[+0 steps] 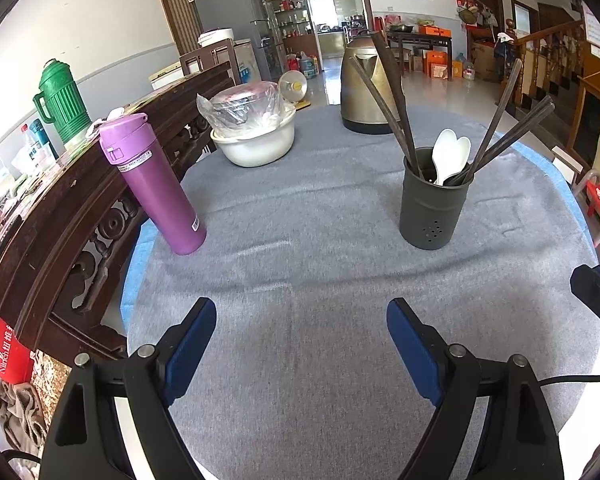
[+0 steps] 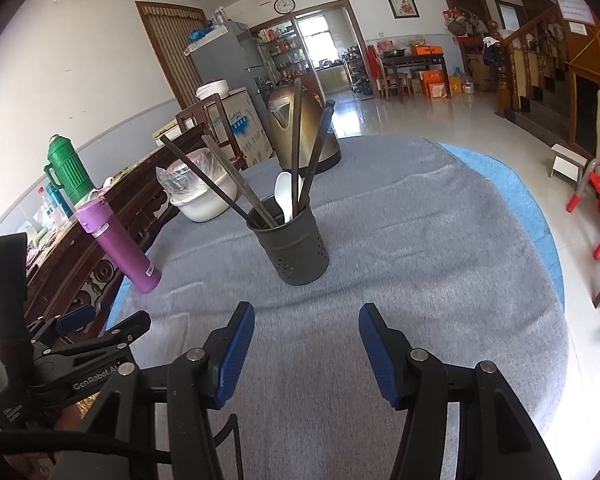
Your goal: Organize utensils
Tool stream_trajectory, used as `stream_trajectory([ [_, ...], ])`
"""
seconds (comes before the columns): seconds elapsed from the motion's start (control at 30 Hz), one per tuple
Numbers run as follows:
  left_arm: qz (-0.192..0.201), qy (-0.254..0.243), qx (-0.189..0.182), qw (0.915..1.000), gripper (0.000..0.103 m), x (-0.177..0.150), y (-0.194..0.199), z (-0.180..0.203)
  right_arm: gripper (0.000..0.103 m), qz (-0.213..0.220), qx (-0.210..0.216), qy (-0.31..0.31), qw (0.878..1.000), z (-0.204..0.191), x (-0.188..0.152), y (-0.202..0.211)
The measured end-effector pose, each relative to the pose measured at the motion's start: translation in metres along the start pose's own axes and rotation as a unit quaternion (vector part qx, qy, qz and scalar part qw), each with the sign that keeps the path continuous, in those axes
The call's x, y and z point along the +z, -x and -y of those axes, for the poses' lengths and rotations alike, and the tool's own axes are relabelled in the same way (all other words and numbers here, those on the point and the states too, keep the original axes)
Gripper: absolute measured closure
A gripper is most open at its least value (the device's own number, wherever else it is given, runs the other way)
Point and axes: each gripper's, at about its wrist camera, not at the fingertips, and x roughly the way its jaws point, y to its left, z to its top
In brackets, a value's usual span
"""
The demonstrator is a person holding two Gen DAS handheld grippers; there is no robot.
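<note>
1. The left gripper (image 1: 302, 322) tilts down over the grey tablecloth (image 1: 300, 240), jaws spread wide, empty.
2. The right gripper (image 2: 306, 330) tilts down too, jaws partly apart, gripping nothing.
3. Ahead of both stands the dark grey perforated metal utensil holder (image 2: 296, 248), holding dark chopsticks (image 1: 396, 112) and white plastic spoons (image 1: 448, 152).

Home dining room: fridge (image 1: 236, 12), kettle (image 1: 364, 88), staircase (image 2: 540, 92).

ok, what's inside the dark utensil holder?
Inside the utensil holder: dark chopsticks leaning out and white spoons, bowls up. Their lower ends and the holder's bottom are hidden by its wall.
</note>
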Motion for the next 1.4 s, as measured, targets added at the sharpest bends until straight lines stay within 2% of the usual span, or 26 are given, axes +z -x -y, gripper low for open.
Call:
stream_trajectory([
  [1.1,-0.015,-0.002,0.009,0.9999,0.016,-0.003,-0.002,0.001,0.044,-0.005,0.002,-0.006,1.0,0.003,-0.006,-0.005],
  [1.27,-0.011,-0.004,0.008,0.9999,0.016,-0.002,0.0,0.002,0.044,0.003,0.003,-0.007,1.0,0.003,-0.005,-0.001],
  [1.4,-0.002,-0.003,0.008,1.0,0.016,-0.001,0.004,0.001,0.044,0.028,0.003,0.001,1.0,0.0,-0.001,0.008],
])
